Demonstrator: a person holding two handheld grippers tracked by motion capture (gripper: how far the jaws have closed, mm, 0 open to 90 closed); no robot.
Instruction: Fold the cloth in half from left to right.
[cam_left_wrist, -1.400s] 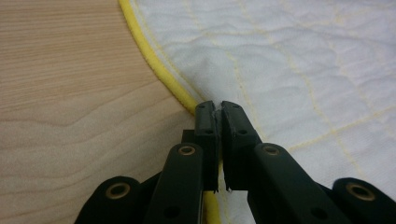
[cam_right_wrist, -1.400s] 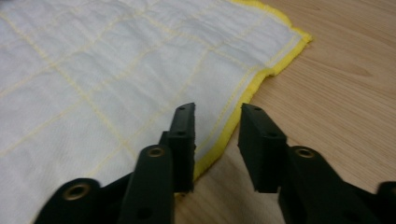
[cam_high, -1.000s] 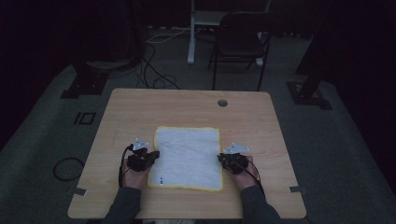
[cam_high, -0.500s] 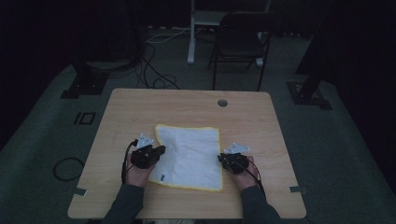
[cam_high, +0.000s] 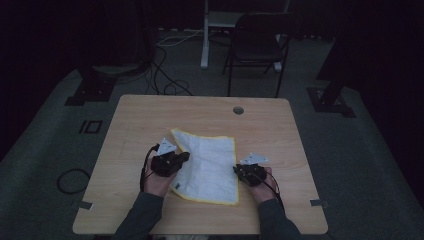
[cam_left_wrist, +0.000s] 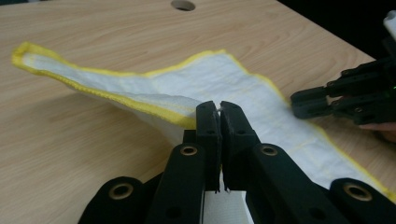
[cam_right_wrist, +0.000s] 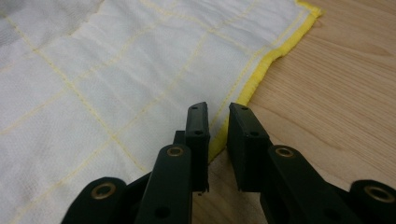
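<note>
At frame centre, cloth: white, yellow-hemmed cloth (cam_high: 207, 162) on counter (cam_high: 260, 125), left edge lifted.
Left tongs (cam_left_wrist: 219, 108): clamped on cloth's hem.
Right tongs (cam_right_wrist: 218, 122): slightly parted, straddling the hem, not pressing.

One white cloth (cam_high: 207, 162) with yellow edging; one wooden surface (cam_high: 260, 127); two tongs, left (cam_high: 184, 157) and right (cam_high: 236, 171); one chair (cam_high: 257, 47); one cable hole (cam_high: 238, 110).

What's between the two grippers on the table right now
The white cloth with yellow edging spans the table between left gripper and right gripper, as the high view shows.
</note>
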